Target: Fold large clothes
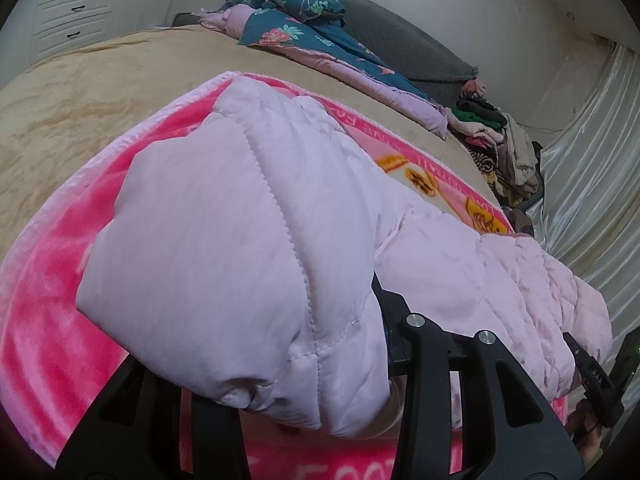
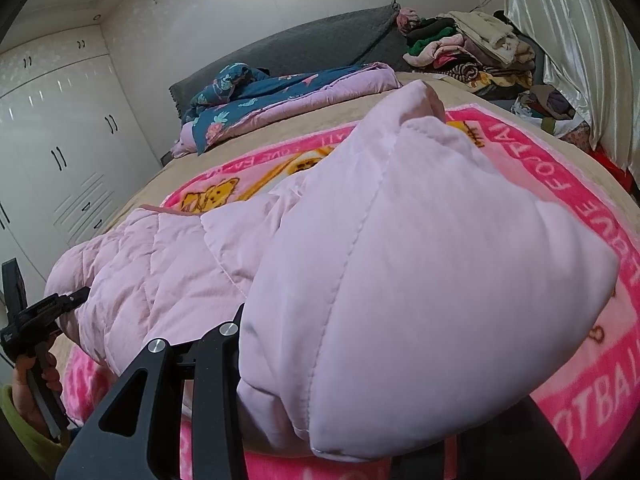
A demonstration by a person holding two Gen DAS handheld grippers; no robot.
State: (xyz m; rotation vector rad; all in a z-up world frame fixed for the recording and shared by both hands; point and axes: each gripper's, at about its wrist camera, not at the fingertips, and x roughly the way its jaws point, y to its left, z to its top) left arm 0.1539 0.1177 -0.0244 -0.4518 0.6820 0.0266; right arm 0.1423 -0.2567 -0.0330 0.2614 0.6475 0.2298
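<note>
A pale pink quilted padded jacket [image 1: 224, 240] lies on a bright pink blanket [image 1: 48, 320] spread on the bed. My left gripper [image 1: 320, 412] is shut on the near edge of the jacket; the fabric drapes over the fingers and hides their tips. The jacket also fills the right wrist view [image 2: 400, 260], where my right gripper [image 2: 320, 432] is shut on its near edge, the tips buried in fabric. The blanket [image 2: 592, 408] shows there too. Each gripper shows at the edge of the other's view: the right one [image 1: 596, 384], the left one [image 2: 36, 320].
A beige bedspread [image 1: 80, 92] covers the bed. A blue floral and lilac quilt [image 1: 304, 36] lies by the grey headboard [image 1: 400, 32]. A pile of clothes [image 1: 500, 148] sits at the far right corner by a pale curtain [image 1: 592, 184]. White wardrobes [image 2: 60, 140] stand on the left.
</note>
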